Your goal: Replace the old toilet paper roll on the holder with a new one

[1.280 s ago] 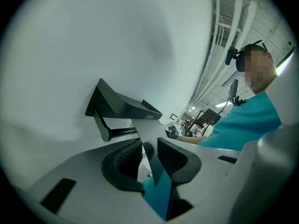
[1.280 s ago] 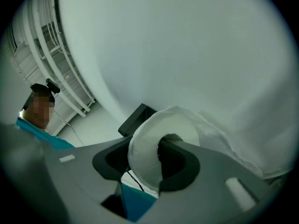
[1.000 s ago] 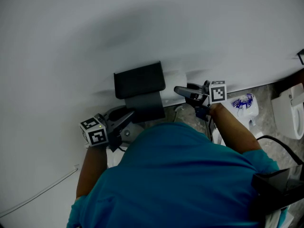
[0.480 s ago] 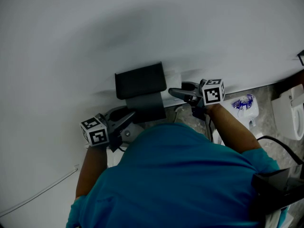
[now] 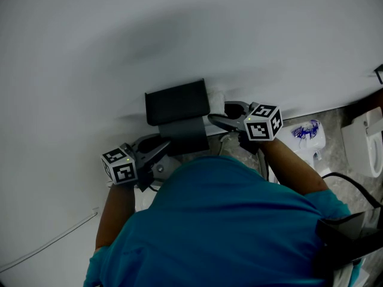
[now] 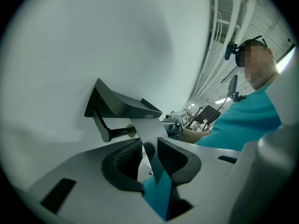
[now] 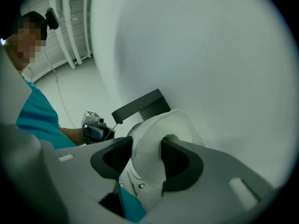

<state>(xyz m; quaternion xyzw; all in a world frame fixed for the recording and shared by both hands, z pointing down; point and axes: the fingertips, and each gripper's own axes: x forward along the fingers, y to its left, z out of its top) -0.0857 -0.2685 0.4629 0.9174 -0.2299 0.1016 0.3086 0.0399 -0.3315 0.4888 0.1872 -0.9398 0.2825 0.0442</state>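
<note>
Head view: the roll was mostly hidden behind the holder and the right gripper; only a white sliver showed. The shirt covered the lower frame. A white fixture was cut off at the right edge.

Left gripper view: could not tell whether the left gripper pinched the holder's flap. The background gear at centre right was too small to identify.

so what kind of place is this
Probably a mock bathroom inside a bigger hall: a black holder on the wall, what looks like a toilet nearby, and bare ceiling pipes.
</note>
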